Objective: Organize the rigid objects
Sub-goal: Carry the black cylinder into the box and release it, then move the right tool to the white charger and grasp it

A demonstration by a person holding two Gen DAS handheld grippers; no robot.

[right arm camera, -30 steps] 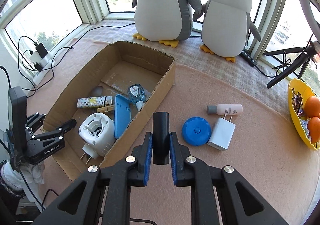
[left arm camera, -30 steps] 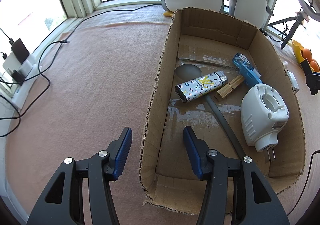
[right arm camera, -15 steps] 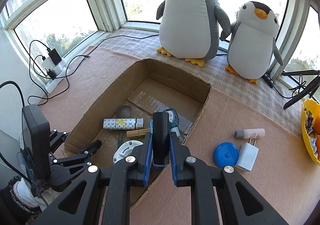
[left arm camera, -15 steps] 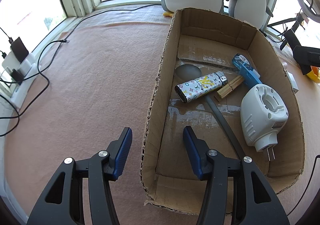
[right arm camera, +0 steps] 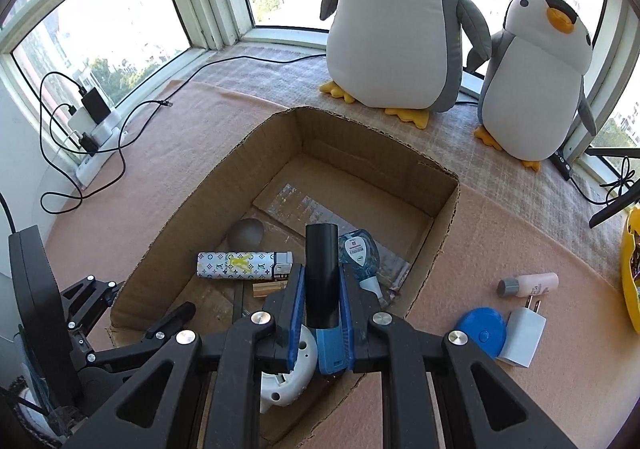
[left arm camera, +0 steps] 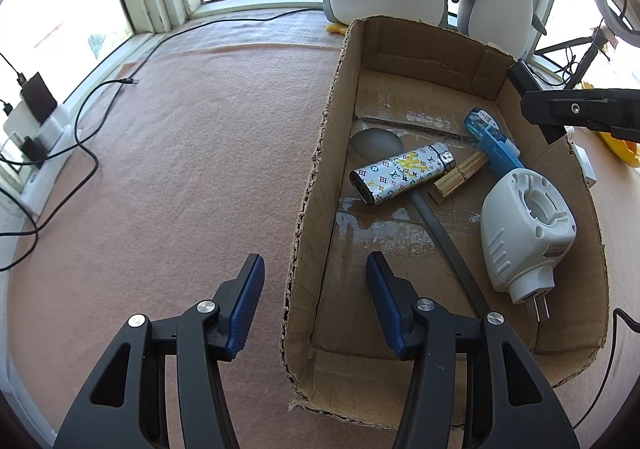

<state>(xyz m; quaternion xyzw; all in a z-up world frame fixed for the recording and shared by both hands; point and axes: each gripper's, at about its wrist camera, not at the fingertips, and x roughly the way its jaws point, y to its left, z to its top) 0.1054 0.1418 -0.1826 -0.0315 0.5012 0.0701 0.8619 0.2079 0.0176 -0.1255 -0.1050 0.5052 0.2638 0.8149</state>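
An open cardboard box (left arm camera: 320,169) lies on the pink mat. My left gripper (left arm camera: 314,260) is open and straddles the box's near left wall without touching it. Inside lie a patterned lighter (left arm camera: 402,173), a wooden clothespin (left arm camera: 460,177), a blue tool (left arm camera: 494,145), a white plug-in device (left arm camera: 528,225) and a grey spoon (left arm camera: 376,141). My right gripper (right arm camera: 322,273) is shut on a black cylinder (right arm camera: 321,257) and hangs over the box (right arm camera: 448,217). From the left wrist view it shows above the box's right wall (left arm camera: 560,109).
On the mat right of the box lie a blue round disc (right arm camera: 480,331), a white charger (right arm camera: 522,331) and a small pink bottle (right arm camera: 528,284). Two plush penguins (right arm camera: 396,17) stand at the window. A yellow bowl (right arm camera: 630,269) sits far right, a power strip (right arm camera: 94,129) with cables far left.
My right gripper has carried the black cylinder leftwards from beside the box to above its inside. The left gripper has not moved.
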